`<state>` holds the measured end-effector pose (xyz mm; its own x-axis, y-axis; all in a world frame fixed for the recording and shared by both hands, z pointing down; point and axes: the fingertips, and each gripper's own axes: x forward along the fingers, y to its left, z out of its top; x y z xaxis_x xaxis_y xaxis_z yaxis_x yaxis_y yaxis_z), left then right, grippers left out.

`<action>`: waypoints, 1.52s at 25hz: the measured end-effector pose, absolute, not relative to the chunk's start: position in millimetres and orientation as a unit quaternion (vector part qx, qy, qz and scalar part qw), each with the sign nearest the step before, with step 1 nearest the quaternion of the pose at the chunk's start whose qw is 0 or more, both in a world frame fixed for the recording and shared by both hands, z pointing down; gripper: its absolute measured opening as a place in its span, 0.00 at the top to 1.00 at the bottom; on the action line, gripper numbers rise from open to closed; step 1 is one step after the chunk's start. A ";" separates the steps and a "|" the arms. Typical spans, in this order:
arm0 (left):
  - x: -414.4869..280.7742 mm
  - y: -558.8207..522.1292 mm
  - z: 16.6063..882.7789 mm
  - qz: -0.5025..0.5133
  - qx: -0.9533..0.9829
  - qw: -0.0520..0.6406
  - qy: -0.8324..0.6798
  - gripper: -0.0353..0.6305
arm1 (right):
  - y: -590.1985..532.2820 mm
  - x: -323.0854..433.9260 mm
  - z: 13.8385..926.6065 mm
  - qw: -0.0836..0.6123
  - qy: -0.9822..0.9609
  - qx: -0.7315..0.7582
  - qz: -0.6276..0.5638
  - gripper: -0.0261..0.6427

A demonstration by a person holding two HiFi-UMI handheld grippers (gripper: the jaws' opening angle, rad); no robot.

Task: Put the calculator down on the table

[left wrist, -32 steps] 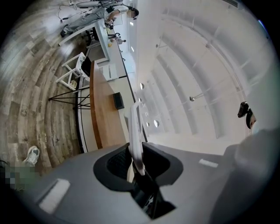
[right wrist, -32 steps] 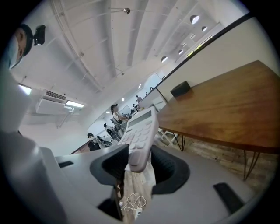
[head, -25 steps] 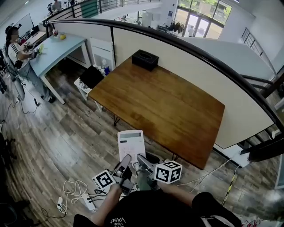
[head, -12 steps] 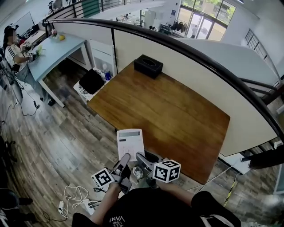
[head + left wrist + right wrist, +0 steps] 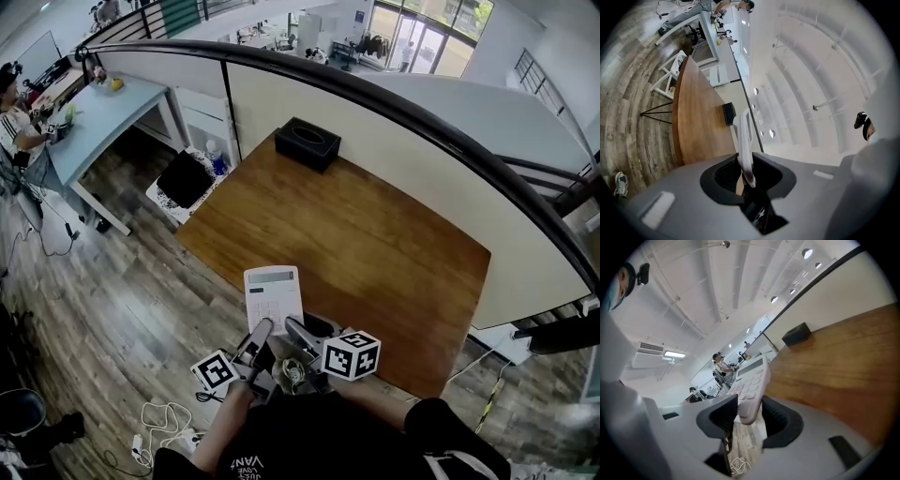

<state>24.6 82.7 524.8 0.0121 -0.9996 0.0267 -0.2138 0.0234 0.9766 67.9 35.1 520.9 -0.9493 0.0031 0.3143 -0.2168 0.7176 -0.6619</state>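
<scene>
A white calculator (image 5: 273,295) hangs in the air over the near left edge of the brown wooden table (image 5: 375,244). My left gripper (image 5: 260,332) is shut on its near end; in the left gripper view the calculator (image 5: 743,136) stands edge-on, pinched between the jaws of the left gripper (image 5: 747,173). My right gripper (image 5: 296,330) sits just to the right. In the right gripper view the calculator (image 5: 750,383) has its near corner between the wide jaws of the right gripper (image 5: 750,417), with a gap at one pad.
A black box (image 5: 307,143) stands at the table's far corner by a cream partition (image 5: 309,103) topped with a black rail. Left of the table are a white stool with a black bag (image 5: 183,178) and a blue desk (image 5: 94,108). Cables (image 5: 159,422) lie on the wooden floor.
Both grippers and the calculator have come closer to the table; the calculator now reaches over its near edge. Neither grip has changed.
</scene>
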 end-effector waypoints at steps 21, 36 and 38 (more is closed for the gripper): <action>-118.5 24.9 537.0 -0.350 0.628 0.535 -0.443 0.85 | -5.6 -62.8 529.9 0.101 -0.891 0.218 0.386 0.72; -200.3 4.7 545.2 -0.283 0.683 0.565 -0.367 0.85 | -10.3 -139.2 542.0 0.051 -0.858 0.320 0.399 0.72; -206.2 2.7 546.7 -0.276 0.688 0.567 -0.359 0.85 | -10.5 -144.7 543.8 0.048 -0.854 0.330 0.400 0.72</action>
